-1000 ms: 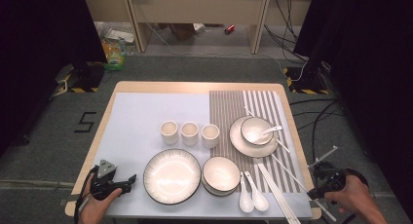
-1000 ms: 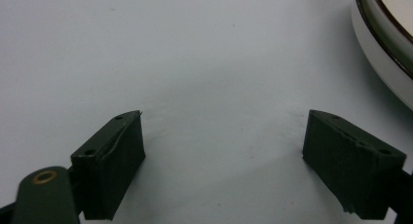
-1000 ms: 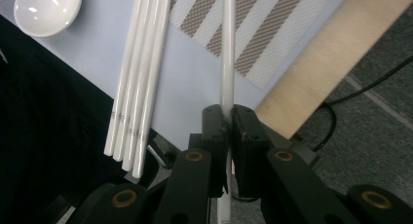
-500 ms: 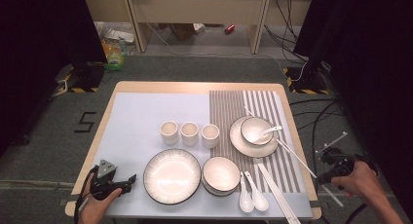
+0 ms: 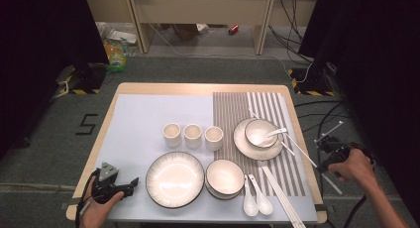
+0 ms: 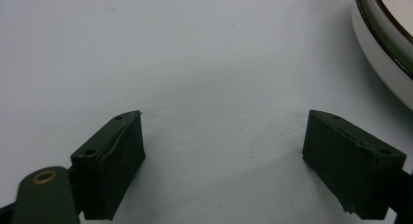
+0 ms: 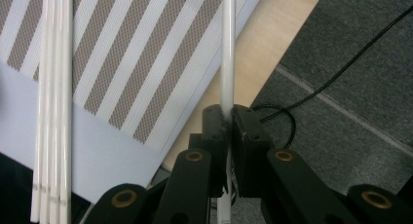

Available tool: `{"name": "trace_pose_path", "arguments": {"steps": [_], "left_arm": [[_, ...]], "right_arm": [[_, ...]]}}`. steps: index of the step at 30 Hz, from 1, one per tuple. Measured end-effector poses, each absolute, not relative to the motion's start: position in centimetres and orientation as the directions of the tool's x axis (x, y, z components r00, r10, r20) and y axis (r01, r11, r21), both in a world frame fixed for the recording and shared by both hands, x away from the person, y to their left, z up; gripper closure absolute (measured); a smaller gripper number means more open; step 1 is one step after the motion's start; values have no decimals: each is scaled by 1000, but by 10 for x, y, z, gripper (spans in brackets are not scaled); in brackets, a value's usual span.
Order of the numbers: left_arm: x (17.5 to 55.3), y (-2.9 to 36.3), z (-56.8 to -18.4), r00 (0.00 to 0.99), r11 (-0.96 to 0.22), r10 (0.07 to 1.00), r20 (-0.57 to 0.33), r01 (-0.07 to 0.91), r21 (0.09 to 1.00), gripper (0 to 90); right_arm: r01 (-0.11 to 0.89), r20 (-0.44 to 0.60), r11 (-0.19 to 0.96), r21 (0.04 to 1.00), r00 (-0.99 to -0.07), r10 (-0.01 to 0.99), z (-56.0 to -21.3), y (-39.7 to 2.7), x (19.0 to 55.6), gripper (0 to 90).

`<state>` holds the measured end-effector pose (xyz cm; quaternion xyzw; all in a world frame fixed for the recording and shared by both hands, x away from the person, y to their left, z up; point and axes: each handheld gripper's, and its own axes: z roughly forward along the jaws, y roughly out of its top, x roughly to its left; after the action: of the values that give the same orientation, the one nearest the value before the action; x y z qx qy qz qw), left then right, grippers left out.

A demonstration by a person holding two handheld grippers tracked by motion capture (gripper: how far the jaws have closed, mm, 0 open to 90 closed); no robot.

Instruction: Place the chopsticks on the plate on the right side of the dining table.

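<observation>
Since the earlier frames, the right gripper (image 5: 331,149) has swung out past the table's right edge and now hangs over the floor, carrying a white chopstick (image 7: 227,53) with it. Its jaws are clamped on that chopstick, which runs up from between the pads and back across the table edge toward the striped mat (image 7: 126,63); in the high view the stick slants from the small plate's (image 5: 241,141) side out to the gripper. More chopsticks (image 7: 53,112) lie together on the mat near the front right corner, well apart from the held one. Two spoons (image 5: 256,200) lie just beside the bowl (image 5: 224,177). At the front left corner, the left gripper (image 6: 224,151) sits low over the bare pale mat, jaws spread wide with nothing between them, the large plate (image 6: 384,48) near its right jaw.
</observation>
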<state>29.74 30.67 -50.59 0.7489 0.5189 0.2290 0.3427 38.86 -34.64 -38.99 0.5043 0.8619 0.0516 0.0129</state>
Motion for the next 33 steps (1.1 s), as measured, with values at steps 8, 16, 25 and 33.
{"name": "trace_pose_path", "arguments": {"steps": [8,16,25,33], "left_arm": [[297,307,-506,357,-228,934,-12,621,750,143],[297,307,-505,361,-230,932,-15,626,746,143],[297,307,-505,359,-230,933,-12,623,748,143],[297,307,-505,361,-232,932,-13,625,745,143]], "right_arm": [[858,-1,501,114,-504,864,-393,-338,415,847],[852,-13,509,120,-511,859,-400,-324,438,847],[841,-15,524,131,-527,850,-405,-305,459,847],[840,-12,521,150,-525,851,-405,-293,476,847]]}}
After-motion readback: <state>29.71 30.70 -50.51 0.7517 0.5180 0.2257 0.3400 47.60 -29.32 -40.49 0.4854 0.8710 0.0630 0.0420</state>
